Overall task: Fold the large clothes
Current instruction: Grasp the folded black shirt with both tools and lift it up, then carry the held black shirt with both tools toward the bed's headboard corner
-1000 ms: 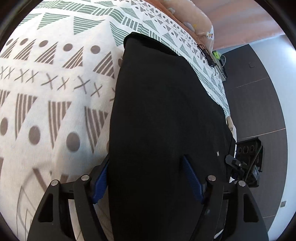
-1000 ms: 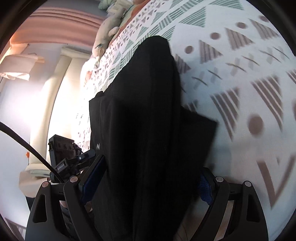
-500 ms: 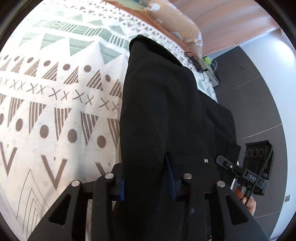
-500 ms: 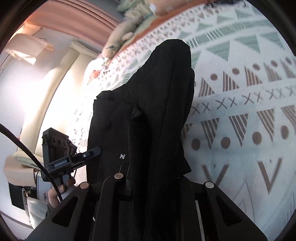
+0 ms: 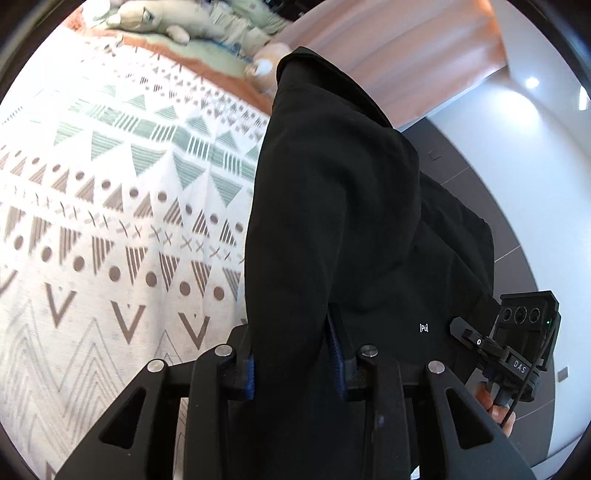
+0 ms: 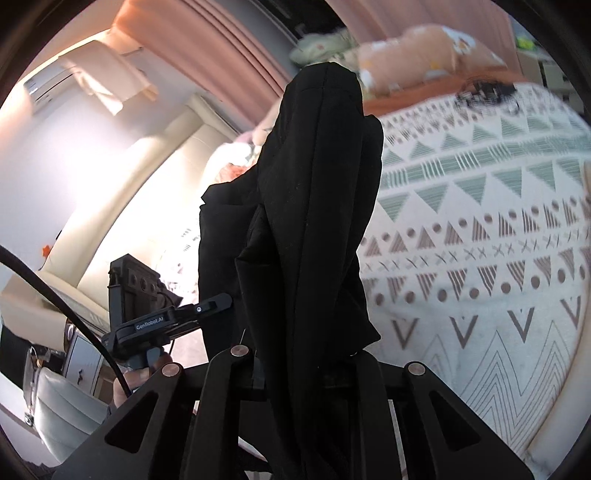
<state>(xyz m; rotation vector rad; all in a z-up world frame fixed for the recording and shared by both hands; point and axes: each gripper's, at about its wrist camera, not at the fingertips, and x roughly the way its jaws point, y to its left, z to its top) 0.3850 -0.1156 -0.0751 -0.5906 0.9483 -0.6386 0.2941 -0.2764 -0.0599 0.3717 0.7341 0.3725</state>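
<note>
A large black garment (image 5: 332, 206) hangs lifted above the patterned bed cover (image 5: 110, 221). My left gripper (image 5: 295, 354) is shut on its near edge, blue pads pinching the cloth. My right gripper (image 6: 306, 373) is shut on the other near edge of the same black garment (image 6: 314, 206), which drapes away from it in folds. Each view shows the other gripper beside the cloth: the right one in the left wrist view (image 5: 517, 354), the left one in the right wrist view (image 6: 155, 321).
The white bed cover (image 6: 480, 258) with brown and green shapes spreads under the garment. Soft toys and pillows (image 5: 192, 22) lie at the bed's far end, before pink curtains (image 6: 207, 48). A cream sofa (image 6: 140, 184) stands left; dark floor (image 5: 517, 236) is right.
Both grippers closed on the garment's near edge and raised it. The cloth went from lying flat on the bed to hanging up, and the views tilted toward the room.
</note>
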